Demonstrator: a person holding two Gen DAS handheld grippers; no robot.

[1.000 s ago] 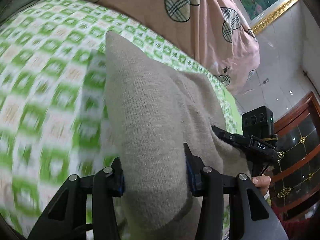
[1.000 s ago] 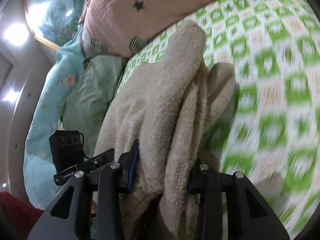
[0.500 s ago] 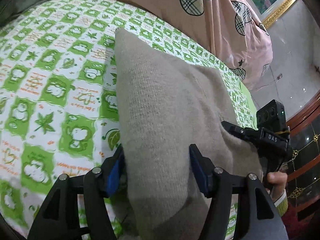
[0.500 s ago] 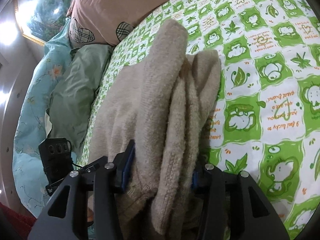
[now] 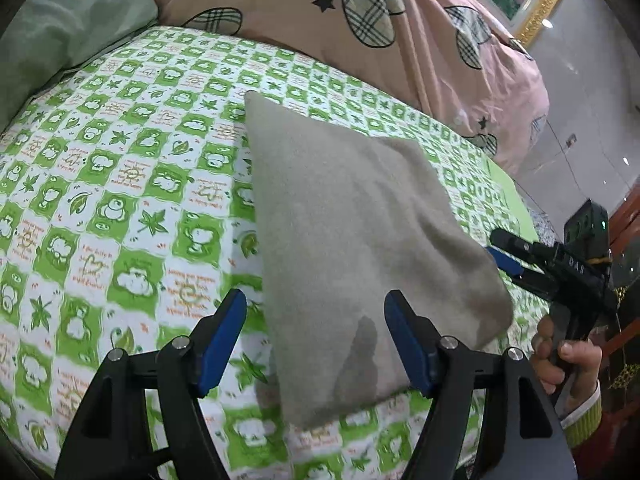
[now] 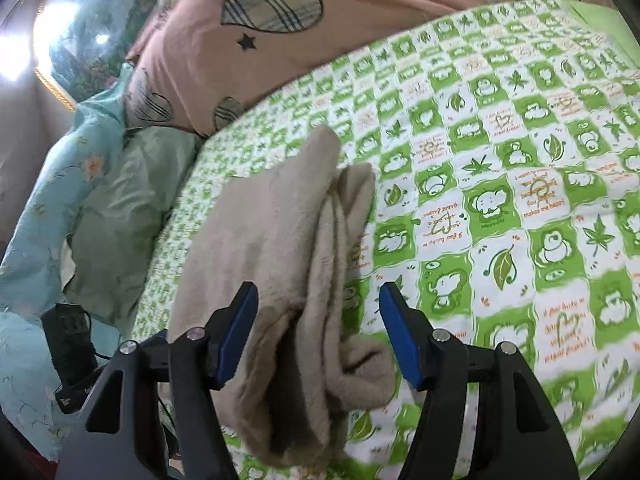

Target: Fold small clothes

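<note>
A folded beige knit garment (image 5: pixel 352 240) lies on the green-and-white patterned bed sheet (image 5: pixel 120 200). My left gripper (image 5: pixel 314 338) is open, its blue pads (image 5: pixel 224 336) standing apart on either side of the garment's near edge without touching it. In the right wrist view the same garment (image 6: pixel 288 248) shows its layered folded edges. My right gripper (image 6: pixel 318 332) is open too, its pads clear of the cloth. The right gripper also shows in the left wrist view (image 5: pixel 552 268), beside the garment's right corner.
A pink quilt with plaid hearts (image 5: pixel 360 20) is heaped along the far side of the bed. A pale green pillow (image 6: pixel 120 216) and a light blue floral quilt (image 6: pixel 36 216) lie at one end. A dark wooden cabinet (image 5: pixel 624 240) stands beyond the bed's edge.
Both grippers have opened and let go of the garment, then drawn back from it. The garment has dropped flat onto the sheet.
</note>
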